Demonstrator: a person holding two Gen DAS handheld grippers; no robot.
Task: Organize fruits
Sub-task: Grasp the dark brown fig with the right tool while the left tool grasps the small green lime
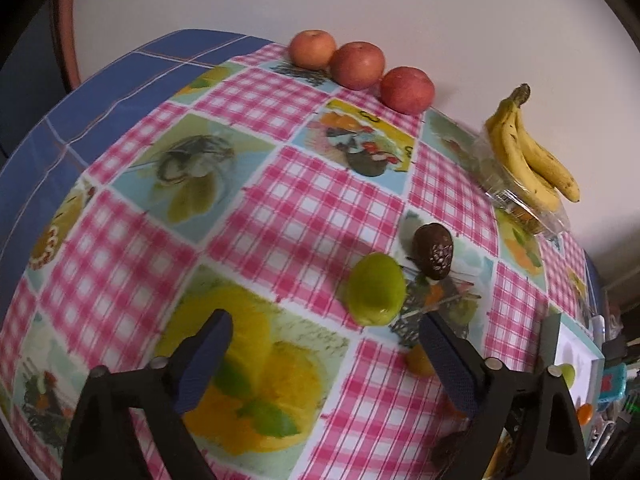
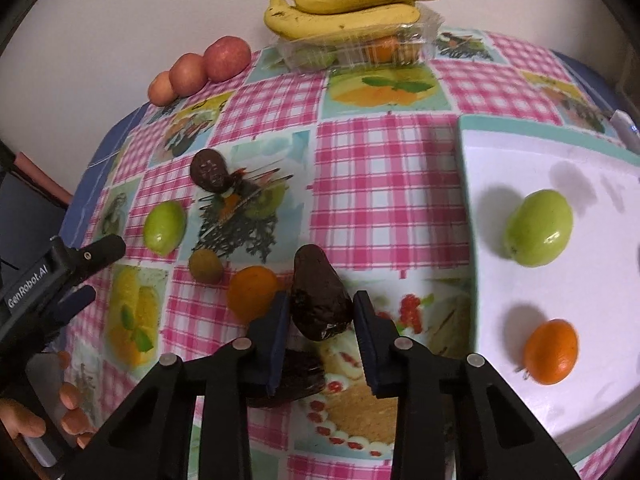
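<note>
Right gripper [image 2: 322, 312]: fingers narrowed around dark avocado [image 2: 318, 300], contact unclear. Left gripper [image 1: 326, 344]: fingers wide, holding nothing, near green fruit [image 1: 376, 289] on tablecloth [image 1: 280, 200]

Pink-and-white checked oilcloth tablecloth [image 2: 384, 168] with fruit-print squares, white teal-rimmed rectangular tray [image 2: 520, 128] carrying a glossy green round fruit [image 2: 539, 227] and an orange citrus [image 2: 551, 351], dark brown avocado [image 2: 320, 300] beside the tray
</note>
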